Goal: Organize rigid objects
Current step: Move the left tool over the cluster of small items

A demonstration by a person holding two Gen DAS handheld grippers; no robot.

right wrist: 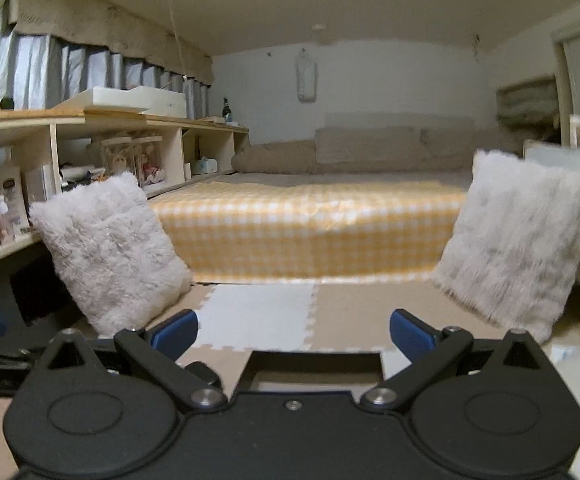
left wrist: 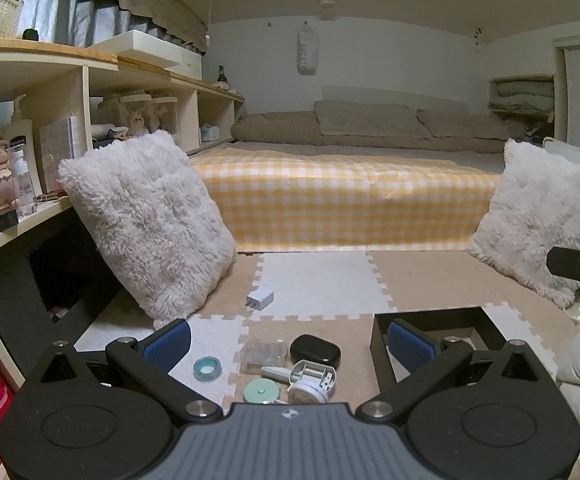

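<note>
- Left gripper (left wrist: 288,344) hovered with jaws wide apart and nothing between them; right gripper (right wrist: 294,332) likewise, poised above the box (right wrist: 314,364).
- Clutter lay near on the mat (left wrist: 318,292): black case (left wrist: 315,349), tape roll (left wrist: 207,368), tin (left wrist: 313,376), green disc (left wrist: 261,391); charger (left wrist: 260,298) farther off.
- Box (left wrist: 434,320) sat just right of the pile.
- Best to take the case first, dropping straight down.
- Open mat beyond; pillows (left wrist: 145,224) flanked both sides.

Glossy black plastic case (left wrist: 315,349) on matt foam mat (left wrist: 318,292); fluffy cloth pillows (left wrist: 149,224).
</note>
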